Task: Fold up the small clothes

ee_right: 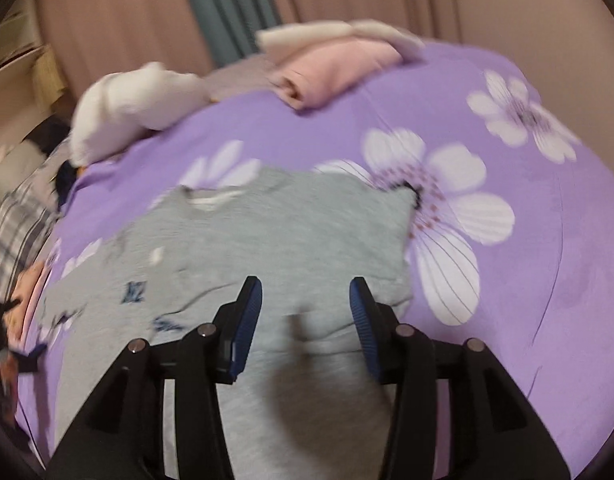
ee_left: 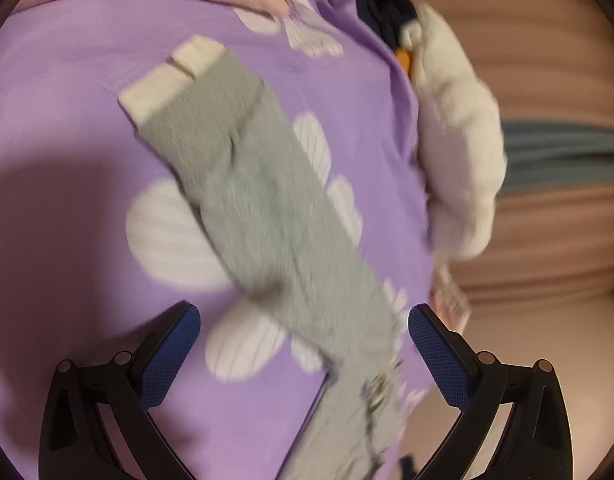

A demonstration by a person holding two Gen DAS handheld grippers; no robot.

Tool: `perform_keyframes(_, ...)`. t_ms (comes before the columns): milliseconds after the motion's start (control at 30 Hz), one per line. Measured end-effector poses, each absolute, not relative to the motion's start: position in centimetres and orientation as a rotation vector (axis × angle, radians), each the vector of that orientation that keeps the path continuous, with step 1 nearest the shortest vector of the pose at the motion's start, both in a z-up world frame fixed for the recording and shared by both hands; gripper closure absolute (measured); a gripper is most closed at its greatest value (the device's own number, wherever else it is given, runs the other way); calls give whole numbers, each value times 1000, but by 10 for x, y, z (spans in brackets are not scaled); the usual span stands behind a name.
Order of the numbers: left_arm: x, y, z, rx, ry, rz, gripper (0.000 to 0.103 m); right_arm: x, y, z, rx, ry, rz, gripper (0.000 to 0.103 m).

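A grey garment point(ee_left: 267, 220) lies in a long diagonal strip on the purple flowered sheet point(ee_left: 67, 80), with two white cuffs point(ee_left: 175, 76) at its far end. My left gripper point(ee_left: 303, 320) hovers open and wide over its near part, the cloth running between the fingers without touching the pads. In the right wrist view the grey garment point(ee_right: 267, 232) is spread flat, with dark blue print near its left side. My right gripper point(ee_right: 305, 292) stands open just above that cloth, nothing pinched between its blue pads point(ee_right: 247, 320).
A white fluffy garment point(ee_left: 459, 140) point(ee_right: 127, 108) lies at the sheet's edge, with dark navy clothing point(ee_left: 379, 4) beside it. A folded pink piece point(ee_right: 335, 72) rests at the far side of the sheet point(ee_right: 547, 280). Plaid cloth point(ee_right: 19, 220) lies on the left. Curtains hang behind.
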State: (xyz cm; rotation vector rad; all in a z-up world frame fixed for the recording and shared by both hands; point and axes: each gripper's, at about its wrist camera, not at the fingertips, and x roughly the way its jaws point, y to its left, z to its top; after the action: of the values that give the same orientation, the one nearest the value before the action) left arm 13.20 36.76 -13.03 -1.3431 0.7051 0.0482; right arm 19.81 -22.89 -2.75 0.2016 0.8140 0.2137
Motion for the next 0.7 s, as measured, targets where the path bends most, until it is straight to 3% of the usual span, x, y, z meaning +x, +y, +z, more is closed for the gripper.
perform_keyframes(300,146,411,-139,-1471,575,75,0,179,-201,-17,194,775,335,53)
perform_keyframes(567,160,410,-128,-1315,608,213,4,175,-191,-25,189,803,344,50)
perform_keyframes(633,163,404,-125,-1245,644,274,21,174,-189,-27,184,810,346,50)
perform_keyframes(700,169,399,-125,-1168,723,343,64,172,-188,-27,167,808,342,50)
